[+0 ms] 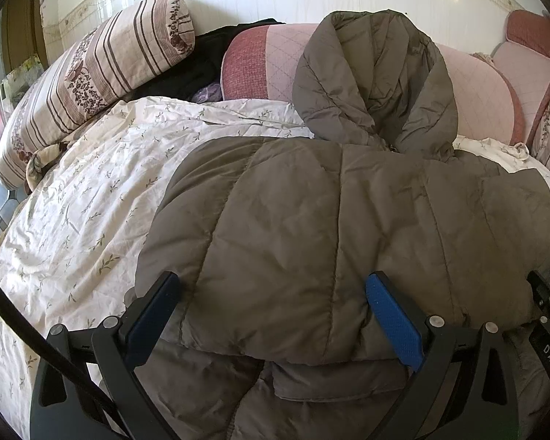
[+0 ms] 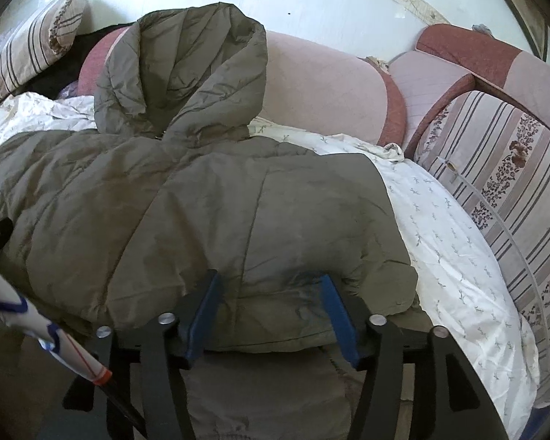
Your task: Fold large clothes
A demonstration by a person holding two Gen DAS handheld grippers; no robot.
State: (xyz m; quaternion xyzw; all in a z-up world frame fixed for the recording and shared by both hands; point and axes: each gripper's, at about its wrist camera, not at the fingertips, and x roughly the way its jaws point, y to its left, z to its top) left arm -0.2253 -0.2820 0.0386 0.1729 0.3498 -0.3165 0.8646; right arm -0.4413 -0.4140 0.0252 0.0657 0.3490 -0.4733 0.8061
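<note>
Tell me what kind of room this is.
Probably a bedroom: the padded jacket lies on a floral sheet spread over a bed, with a striped bolster pillow and pink cushions against the wall.

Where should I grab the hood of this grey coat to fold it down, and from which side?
Grip the hood at its top rim, coming from above, near side. It stands propped against the pink cushion at the wall, so the rim is the free edge; its base is joined to the coat.

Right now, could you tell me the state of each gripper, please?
Left gripper: open, jaws spread over the folded edge of the jacket, gripping nothing.
Right gripper: open, over the same jacket edge.
</note>
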